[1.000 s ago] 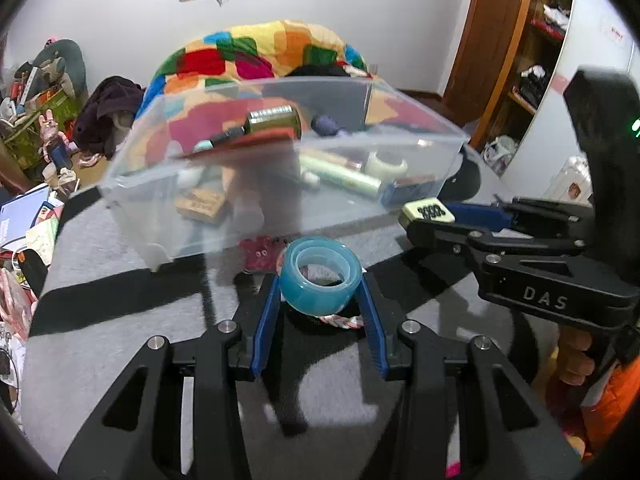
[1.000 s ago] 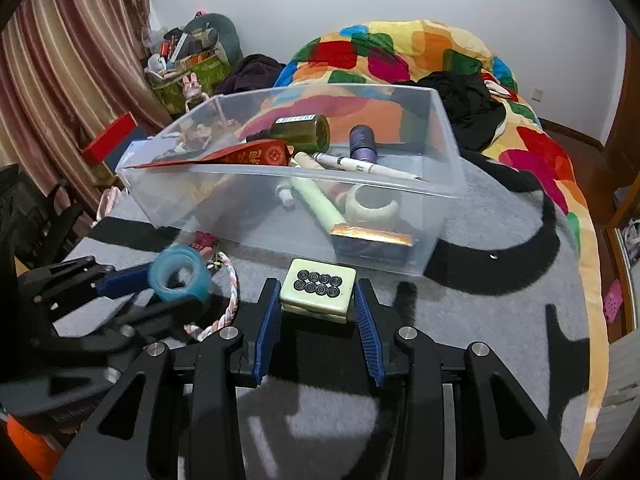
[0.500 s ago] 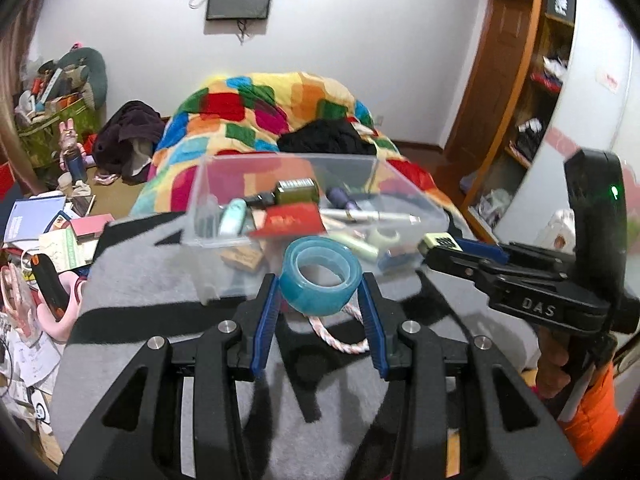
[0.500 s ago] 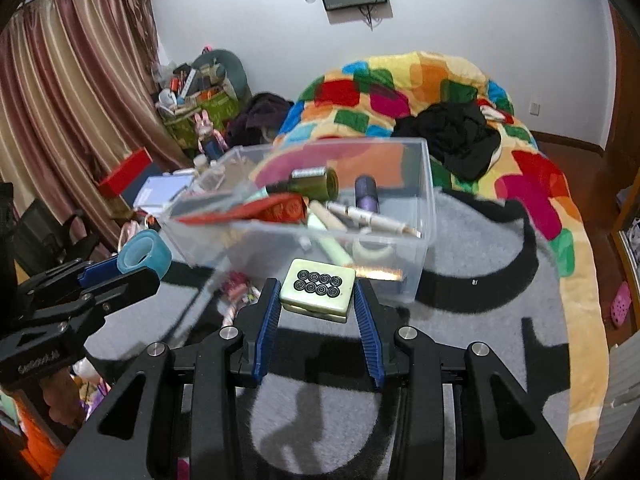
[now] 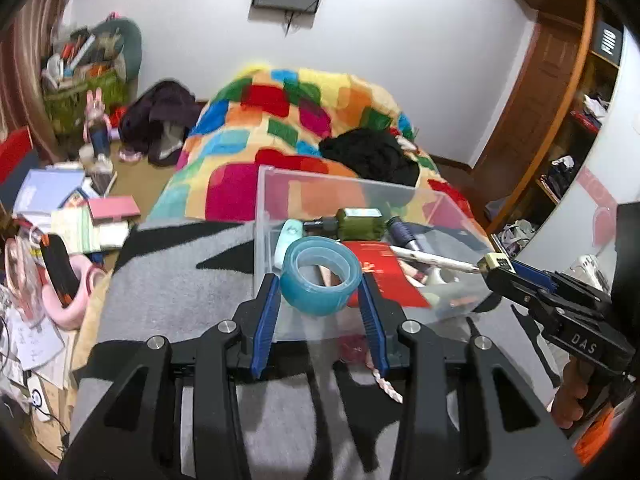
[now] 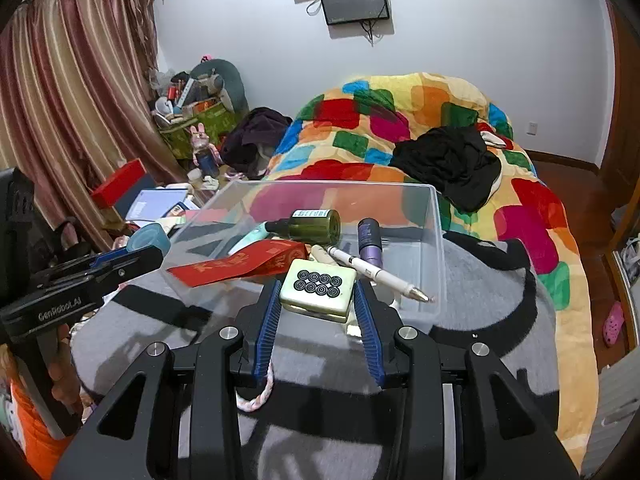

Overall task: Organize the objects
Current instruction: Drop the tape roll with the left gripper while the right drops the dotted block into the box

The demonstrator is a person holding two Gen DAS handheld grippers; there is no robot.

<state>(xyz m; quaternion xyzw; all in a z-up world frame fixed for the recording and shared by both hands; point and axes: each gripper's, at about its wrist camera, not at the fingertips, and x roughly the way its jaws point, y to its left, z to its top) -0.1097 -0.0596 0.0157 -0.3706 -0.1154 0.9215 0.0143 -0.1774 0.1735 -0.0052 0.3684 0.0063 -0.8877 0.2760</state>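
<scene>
The tape is clamped in the left gripper and the tile in the right gripper, both held over the near edge of the bin. Each should be carried well past the rim before release, so nothing is dropped on the blanket. Compared with a second ago, both grippers have been raised, and the bin is now seen from above rather than through its wall.

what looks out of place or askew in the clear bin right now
The red envelope lies tilted across the clear bin, one end poking over the near-left rim rather than lying flat inside. The white pen sits diagonally over the other items. A braided cord lies loose on the blanket, outside the bin.
</scene>
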